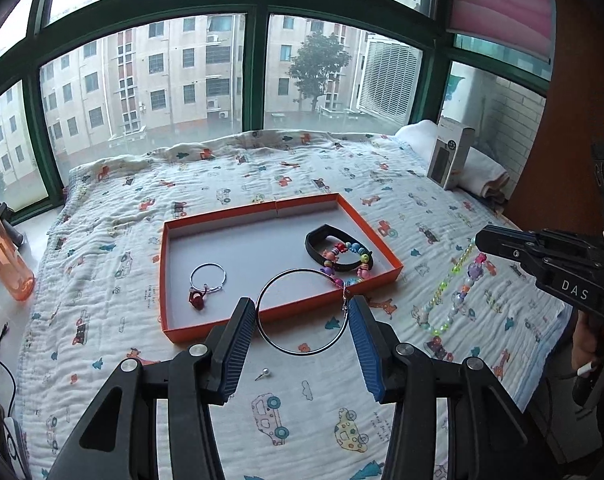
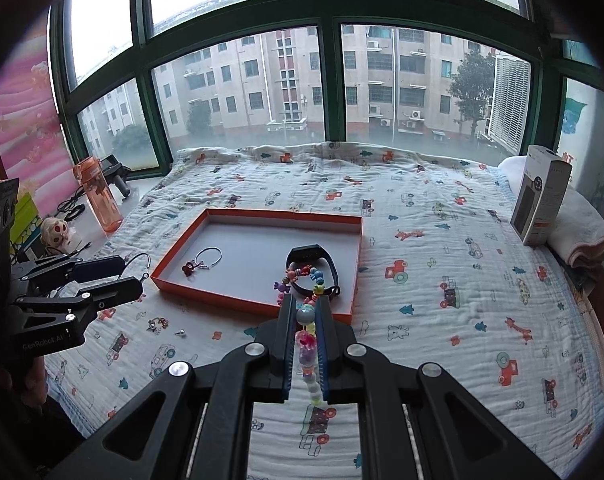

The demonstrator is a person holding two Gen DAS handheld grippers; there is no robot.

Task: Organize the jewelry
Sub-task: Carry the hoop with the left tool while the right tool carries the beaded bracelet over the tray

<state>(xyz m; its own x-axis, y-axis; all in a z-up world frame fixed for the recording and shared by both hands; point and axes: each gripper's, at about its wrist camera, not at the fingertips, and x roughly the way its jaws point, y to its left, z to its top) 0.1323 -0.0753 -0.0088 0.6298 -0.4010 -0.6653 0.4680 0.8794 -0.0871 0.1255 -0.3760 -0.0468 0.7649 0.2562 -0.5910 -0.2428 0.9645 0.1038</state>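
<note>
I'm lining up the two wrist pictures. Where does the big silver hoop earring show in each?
Left wrist view: the large silver hoop earring sits low centre, spanning the left gripper fingers.
Right wrist view: the hoop shows at the left edge, partly hidden by those fingers.
Shared landmark: the shallow orange cardboard tray.

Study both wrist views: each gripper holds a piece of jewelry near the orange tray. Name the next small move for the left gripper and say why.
Probably carry the hoop forward over the tray and release it there. The left gripper grips the hoop across its width, just short of the tray's near edge, and the tray floor beside the small hoop is bare. The right gripper is shut on the bead chain.
</note>
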